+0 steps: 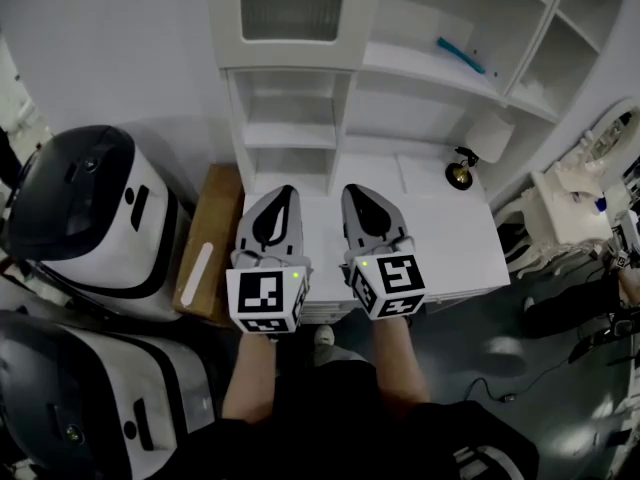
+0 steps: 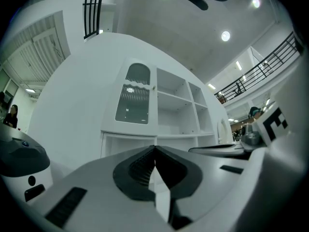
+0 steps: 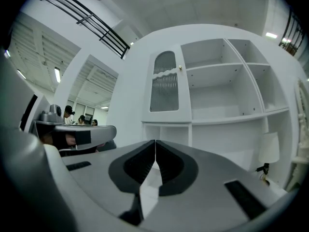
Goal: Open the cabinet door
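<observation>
Only head view shows blue object (image 1: 461,55); cabinet door (image 3: 165,82) shut.

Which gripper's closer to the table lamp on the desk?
Right. The right gripper is left of the lamp, apart from it; the left gripper sits farther left.

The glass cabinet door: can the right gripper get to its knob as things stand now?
Probably yes. Nothing stands between the right gripper and the closed glass cabinet door; its knob shows unobstructed, higher up. The fingers are shut and must open first.
</observation>
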Demonstrator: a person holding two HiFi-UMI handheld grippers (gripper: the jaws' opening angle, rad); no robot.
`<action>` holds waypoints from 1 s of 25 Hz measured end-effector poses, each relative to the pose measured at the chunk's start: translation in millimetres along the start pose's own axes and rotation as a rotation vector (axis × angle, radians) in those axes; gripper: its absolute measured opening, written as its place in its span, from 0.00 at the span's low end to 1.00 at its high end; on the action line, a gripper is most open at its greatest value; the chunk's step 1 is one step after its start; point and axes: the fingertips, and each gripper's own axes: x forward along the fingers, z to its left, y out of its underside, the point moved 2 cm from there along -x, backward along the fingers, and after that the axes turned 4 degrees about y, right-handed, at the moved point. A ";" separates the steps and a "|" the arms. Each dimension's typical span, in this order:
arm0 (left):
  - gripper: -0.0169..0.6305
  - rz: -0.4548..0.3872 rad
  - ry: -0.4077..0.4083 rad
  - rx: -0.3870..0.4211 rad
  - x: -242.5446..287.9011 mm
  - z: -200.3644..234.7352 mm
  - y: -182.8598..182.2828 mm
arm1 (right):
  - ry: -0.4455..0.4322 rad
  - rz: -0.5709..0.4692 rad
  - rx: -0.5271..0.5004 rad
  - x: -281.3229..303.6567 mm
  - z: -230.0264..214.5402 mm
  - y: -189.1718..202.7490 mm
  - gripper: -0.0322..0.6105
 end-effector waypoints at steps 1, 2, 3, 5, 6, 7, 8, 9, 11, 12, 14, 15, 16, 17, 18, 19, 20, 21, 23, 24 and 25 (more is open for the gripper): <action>0.05 -0.001 -0.003 0.006 7.1 0.6 -0.1 | -0.007 -0.006 0.006 5.5 -4.5 -0.3 0.08; 0.05 -0.002 -0.007 0.013 14.3 1.2 -0.2 | -0.013 -0.014 0.011 11.0 -9.1 -1.4 0.08; 0.05 -0.004 -0.010 0.018 21.3 1.2 0.3 | -0.019 -0.022 0.013 16.0 -14.4 -2.8 0.08; 0.05 -0.008 -0.013 0.016 34.5 -1.4 2.9 | -0.030 -0.036 0.012 23.6 -27.4 -6.0 0.08; 0.05 -0.011 -0.012 0.013 41.0 -2.7 4.6 | -0.036 -0.044 0.012 27.0 -34.0 -7.6 0.08; 0.05 -0.015 -0.012 0.012 47.7 -3.5 6.2 | -0.045 -0.052 0.013 30.7 -39.9 -9.2 0.08; 0.05 -0.017 -0.013 0.015 54.4 -3.6 7.9 | -0.056 -0.063 0.016 34.6 -45.2 -10.9 0.08; 0.05 -0.018 -0.018 0.020 61.0 -3.6 10.3 | -0.066 -0.076 0.019 38.3 -50.1 -12.4 0.08; 0.05 -0.016 -0.031 0.040 74.5 -5.6 12.9 | -0.084 -0.094 0.018 45.7 -60.0 -14.5 0.08; 0.05 -0.018 -0.033 0.053 82.0 -8.3 10.5 | -0.093 -0.102 0.017 50.0 -65.5 -16.5 0.08; 0.05 -0.033 -0.024 0.060 96.3 -13.8 3.5 | -0.107 -0.127 0.025 60.1 -77.5 -24.0 0.08; 0.05 -0.042 -0.020 0.058 102.3 -15.3 0.6 | -0.114 -0.143 0.028 66.0 -83.0 -28.8 0.08; 0.05 -0.049 -0.019 0.057 107.6 -16.0 -1.2 | -0.122 -0.160 0.029 72.4 -87.9 -33.7 0.08; 0.05 -0.054 -0.021 0.056 112.4 -16.1 -1.5 | -0.131 -0.175 0.029 79.0 -92.3 -38.4 0.08; 0.05 -0.056 -0.024 0.053 117.0 -16.0 -0.4 | -0.141 -0.189 0.029 85.0 -96.7 -42.6 0.08; 0.05 -0.055 -0.028 0.052 121.4 -16.3 1.3 | -0.150 -0.202 0.030 90.3 -100.9 -46.4 0.08; 0.05 -0.053 -0.031 0.055 126.0 -16.9 2.4 | -0.159 -0.214 0.030 94.8 -105.1 -49.9 0.08; 0.05 -0.050 -0.038 0.063 130.2 -17.4 3.2 | -0.168 -0.225 0.030 98.9 -109.0 -53.0 0.08; 0.05 -0.041 -0.055 0.086 136.3 -17.1 5.1 | -0.188 -0.246 0.032 106.9 -114.5 -59.0 0.09; 0.05 -0.037 -0.061 0.094 138.7 -16.7 6.1 | -0.200 -0.258 0.034 111.3 -116.4 -62.5 0.09; 0.05 -0.034 -0.063 0.096 141.1 -16.5 7.1 | -0.210 -0.270 0.036 116.0 -118.4 -66.4 0.09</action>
